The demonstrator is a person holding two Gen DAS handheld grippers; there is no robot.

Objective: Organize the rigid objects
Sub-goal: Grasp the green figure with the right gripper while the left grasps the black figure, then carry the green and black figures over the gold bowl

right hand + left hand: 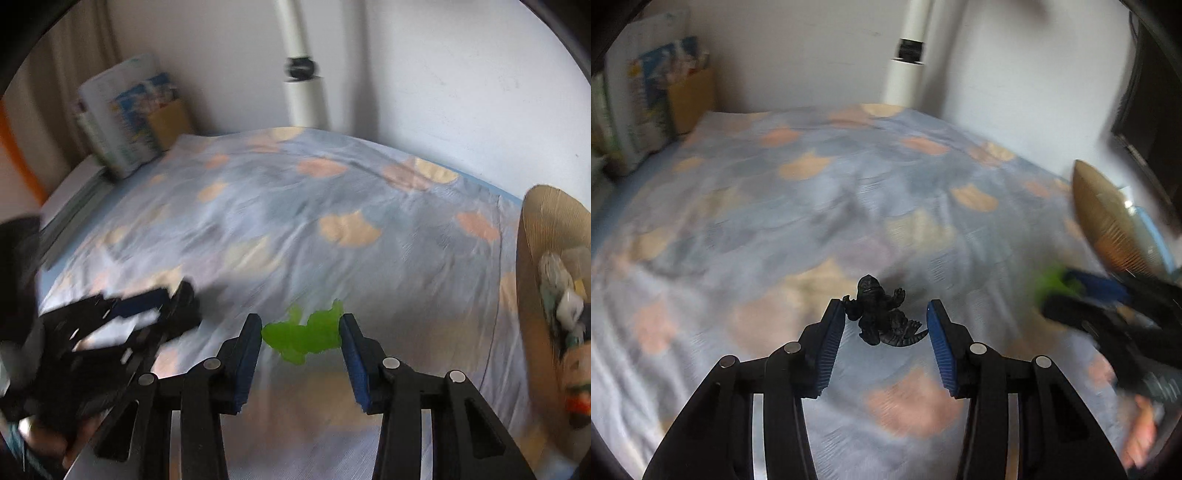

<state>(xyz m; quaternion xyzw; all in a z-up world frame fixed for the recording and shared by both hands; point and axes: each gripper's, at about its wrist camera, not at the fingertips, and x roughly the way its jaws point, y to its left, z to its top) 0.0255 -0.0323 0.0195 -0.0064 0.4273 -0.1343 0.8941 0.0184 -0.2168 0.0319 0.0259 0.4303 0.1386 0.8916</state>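
Note:
A small black monster figure (877,314) sits between the blue pads of my left gripper (885,306). One arm touches the left pad and the tail touches the right pad, and it stays sharp over the blurred bedsheet. My right gripper (300,320) is shut on a bright green toy figure (306,336), which spans the gap between its pads. In the left wrist view the right gripper (1108,295) is a dark blur at the right with a green smear (1052,284). The left gripper (129,321) shows blurred at the left of the right wrist view.
A patterned blue and peach bedsheet (812,206) covers the surface below. A tan ribbed basket (532,258) holding several toys stands at the right edge. Packages and a cardboard box (129,110) lean at the back left. A white pole (303,74) runs up the back wall.

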